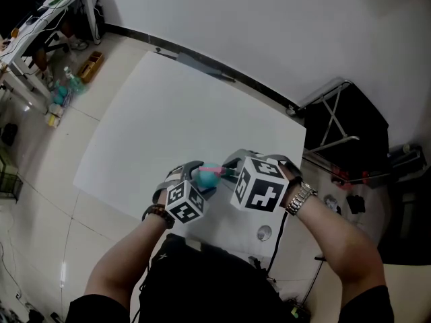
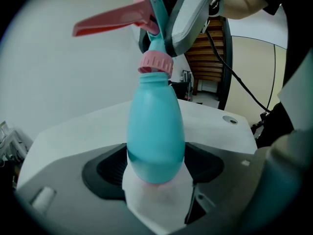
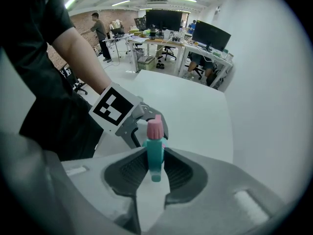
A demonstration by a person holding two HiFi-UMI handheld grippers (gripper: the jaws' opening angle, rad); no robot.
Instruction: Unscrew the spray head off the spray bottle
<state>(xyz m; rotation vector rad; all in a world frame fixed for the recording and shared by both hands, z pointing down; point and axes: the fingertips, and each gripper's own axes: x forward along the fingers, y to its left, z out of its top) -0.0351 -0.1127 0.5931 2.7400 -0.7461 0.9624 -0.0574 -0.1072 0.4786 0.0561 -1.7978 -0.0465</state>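
The left tongs (image 2: 156, 180) stand wide around the body of the teal plastic spray bottle (image 2: 155, 131), pads against its sides. The right tongs (image 3: 155, 169) are narrow, clamped on the teal-and-pink spray head (image 2: 155, 42) above its ribbed pink collar (image 2: 156, 62), which sits tilted at the bottle's mouth. Both hold the bottle above the white worktop (image 1: 188, 113), near its front edge.

One spray bottle (image 2: 155, 131); one spray head (image 2: 122, 17); one table (image 1: 168, 113)
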